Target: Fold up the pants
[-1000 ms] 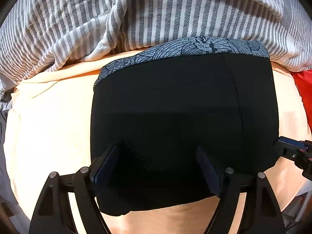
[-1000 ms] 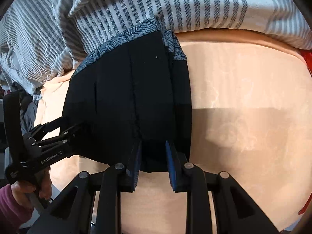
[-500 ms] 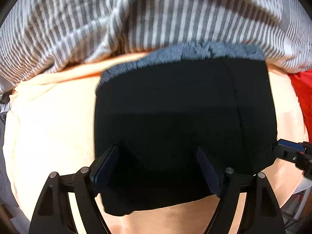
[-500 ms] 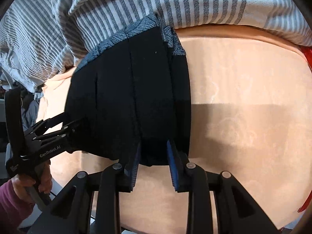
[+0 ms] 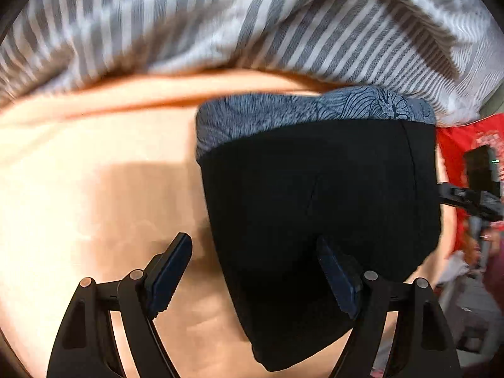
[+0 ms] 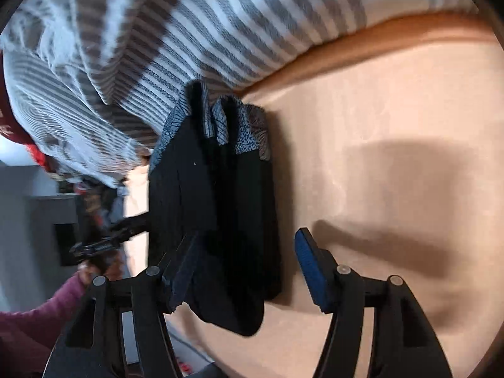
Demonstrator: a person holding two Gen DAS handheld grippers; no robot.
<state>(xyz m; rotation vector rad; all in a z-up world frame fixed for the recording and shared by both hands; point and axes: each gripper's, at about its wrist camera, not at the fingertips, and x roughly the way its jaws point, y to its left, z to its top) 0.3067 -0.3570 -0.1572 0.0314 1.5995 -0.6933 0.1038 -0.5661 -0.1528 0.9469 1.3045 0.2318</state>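
I am spreading my right tool apart astride the near end of the folded black pants, pads clear of the cloth, while my left tool is gaping wide over their corner on the peach bedsheet, striped duvet at twelve o'clock.

peach bed, folded pants (black), striped blanket

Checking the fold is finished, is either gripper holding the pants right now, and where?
Nothing is held. The left gripper stands open; the right gripper is opening around the folded pants' near edge, pads not pressing it.
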